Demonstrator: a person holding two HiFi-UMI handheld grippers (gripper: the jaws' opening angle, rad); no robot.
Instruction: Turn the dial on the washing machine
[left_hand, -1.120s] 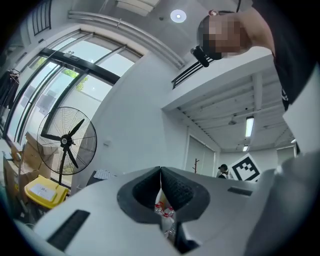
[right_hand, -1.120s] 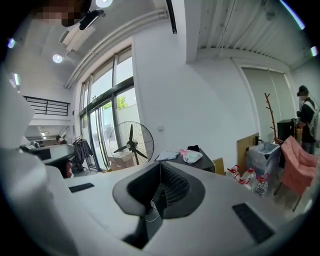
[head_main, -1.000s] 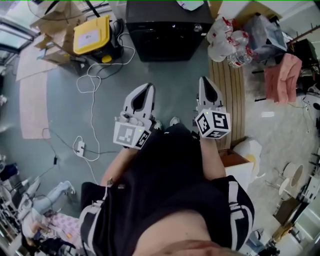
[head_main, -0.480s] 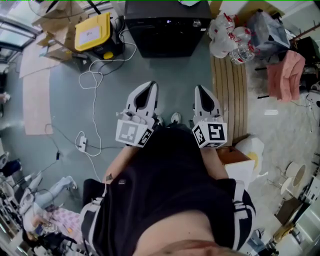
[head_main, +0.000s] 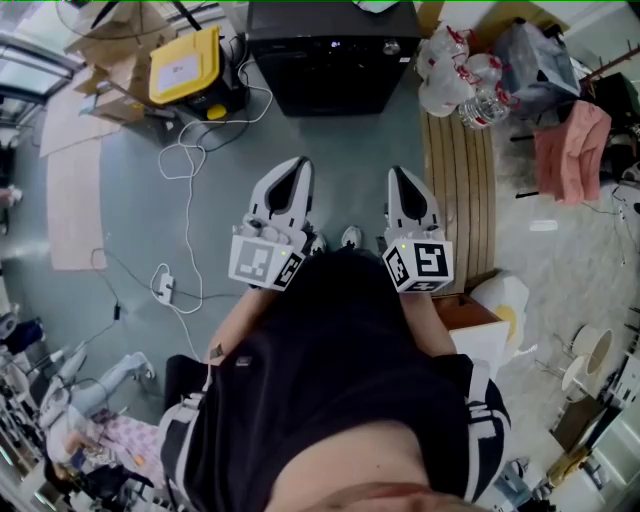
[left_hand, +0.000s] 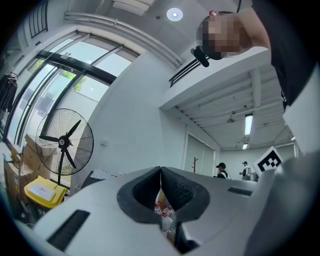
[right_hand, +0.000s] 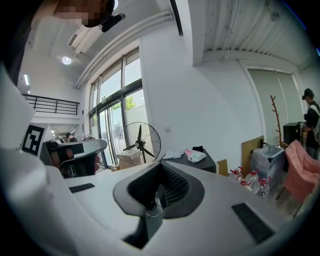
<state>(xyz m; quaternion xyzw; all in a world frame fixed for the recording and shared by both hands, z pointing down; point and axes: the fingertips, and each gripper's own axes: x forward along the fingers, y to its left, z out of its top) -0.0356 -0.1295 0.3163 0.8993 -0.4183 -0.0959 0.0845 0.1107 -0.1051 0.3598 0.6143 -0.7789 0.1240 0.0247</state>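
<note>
The washing machine (head_main: 335, 55) is a black box at the top of the head view, well ahead of both grippers. A small pale round knob (head_main: 393, 46) shows at the right of its front. The right gripper view has it as a dark box (right_hand: 196, 163) with cloths on top, far off. My left gripper (head_main: 297, 166) and right gripper (head_main: 400, 176) are held side by side close to the person's body, pointing toward the machine. Both are shut with nothing between the jaws, which meet along one line in the left gripper view (left_hand: 160, 174) and the right gripper view (right_hand: 159, 169).
A yellow case (head_main: 183, 65) sits left of the machine, and a white cable (head_main: 185, 180) runs from it to a power strip (head_main: 160, 290). Packed water bottles (head_main: 455, 85), a slatted wooden board (head_main: 458, 190) and a pink cloth (head_main: 570, 150) lie to the right. A standing fan (right_hand: 140, 142) is beyond.
Both grippers have drawn slightly closer together and nearer the body since a second ago. Over the last half second they hardly move.
</note>
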